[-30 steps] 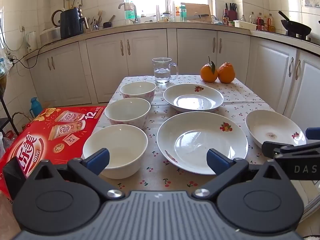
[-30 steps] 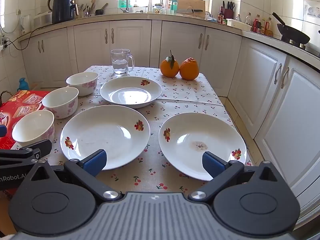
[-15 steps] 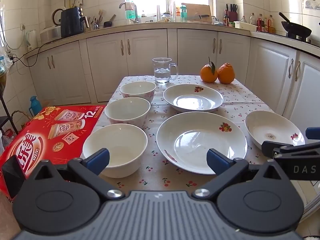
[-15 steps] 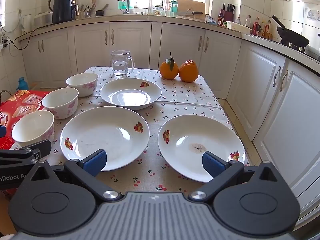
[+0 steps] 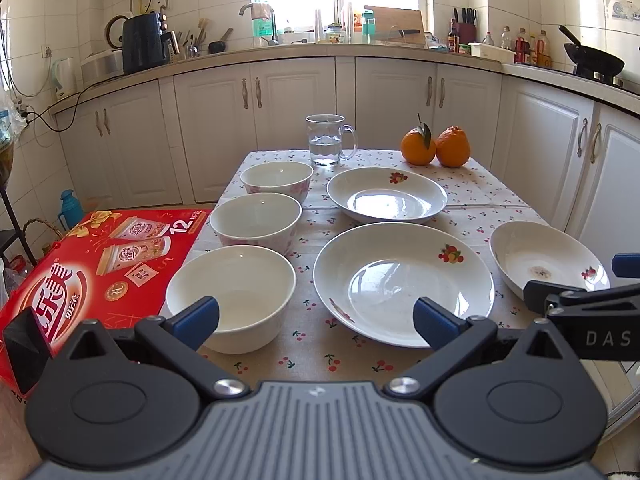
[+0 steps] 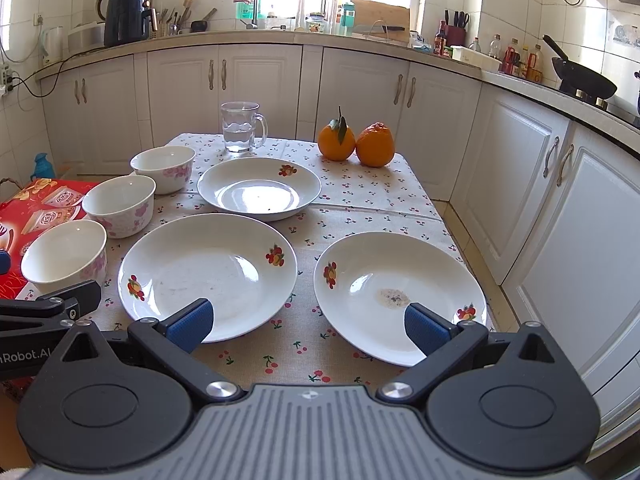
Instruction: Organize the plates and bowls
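Nothing on the table [image 5: 496,196] is stacked yet: three bowls sit in a column along its left side, three plates to their right, every piece separate. I judge this the approach step, before any first grasp.

Left gripper [image 5: 316,316]: jaws spread wide and empty, held short of the table's near edge, between the near bowl [image 5: 231,294] and the big plate [image 5: 403,282]. Right gripper [image 6: 306,324]: likewise released, holding nothing, lined up on the gap between the big plate and the right plate [image 6: 400,294].

Next move, as I judge it: choose one piece, lower a finger over its rim and close. The bowls look close enough in size to nest (near bowl into the mid bowl [image 5: 256,222], or the reverse). Plate rims lie low on the cloth, so a shallow entry angle will be needed.

View differences: the right view shows a brownish stain in the right plate's well and dark specks in the far plate [image 6: 259,188]; the left view shows that stain only faintly. The left view shows far more of the red carton [image 5: 100,264] beside the table, just beside the bowls. Each view catches the other gripper's finger at its edge.
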{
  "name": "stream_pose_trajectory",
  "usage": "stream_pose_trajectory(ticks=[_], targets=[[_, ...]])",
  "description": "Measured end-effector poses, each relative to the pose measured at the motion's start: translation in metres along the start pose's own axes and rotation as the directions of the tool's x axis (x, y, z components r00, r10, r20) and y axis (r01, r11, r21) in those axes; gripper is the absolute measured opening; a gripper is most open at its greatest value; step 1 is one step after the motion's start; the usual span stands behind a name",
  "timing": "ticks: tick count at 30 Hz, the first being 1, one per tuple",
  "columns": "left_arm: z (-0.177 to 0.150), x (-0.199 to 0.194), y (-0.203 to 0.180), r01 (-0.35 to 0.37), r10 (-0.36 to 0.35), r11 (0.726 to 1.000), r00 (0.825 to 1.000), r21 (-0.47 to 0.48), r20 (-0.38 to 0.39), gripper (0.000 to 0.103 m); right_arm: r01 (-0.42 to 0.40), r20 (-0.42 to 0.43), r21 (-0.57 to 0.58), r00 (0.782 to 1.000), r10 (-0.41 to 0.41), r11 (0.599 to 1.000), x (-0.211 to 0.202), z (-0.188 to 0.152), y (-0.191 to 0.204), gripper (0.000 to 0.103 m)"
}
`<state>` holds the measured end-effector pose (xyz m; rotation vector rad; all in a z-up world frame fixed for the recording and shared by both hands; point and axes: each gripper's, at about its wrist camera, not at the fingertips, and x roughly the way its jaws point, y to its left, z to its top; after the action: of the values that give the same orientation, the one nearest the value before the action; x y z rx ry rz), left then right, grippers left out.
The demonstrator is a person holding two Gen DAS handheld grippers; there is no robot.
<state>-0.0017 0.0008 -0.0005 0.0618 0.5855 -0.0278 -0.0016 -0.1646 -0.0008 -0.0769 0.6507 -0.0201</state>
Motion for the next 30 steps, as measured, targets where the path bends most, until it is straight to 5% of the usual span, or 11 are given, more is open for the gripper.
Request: stream_pose_trajectory(ticks=[30], targets=[[-0.0004,0.0005,0.0026,0.011,-0.011,1.000,1.000,-0.009,-0.003,0.102,0.014,0.001,-0.010,1.000,-0.014,1.000,-0.0001,-0.0002,0.0035,0.103]])
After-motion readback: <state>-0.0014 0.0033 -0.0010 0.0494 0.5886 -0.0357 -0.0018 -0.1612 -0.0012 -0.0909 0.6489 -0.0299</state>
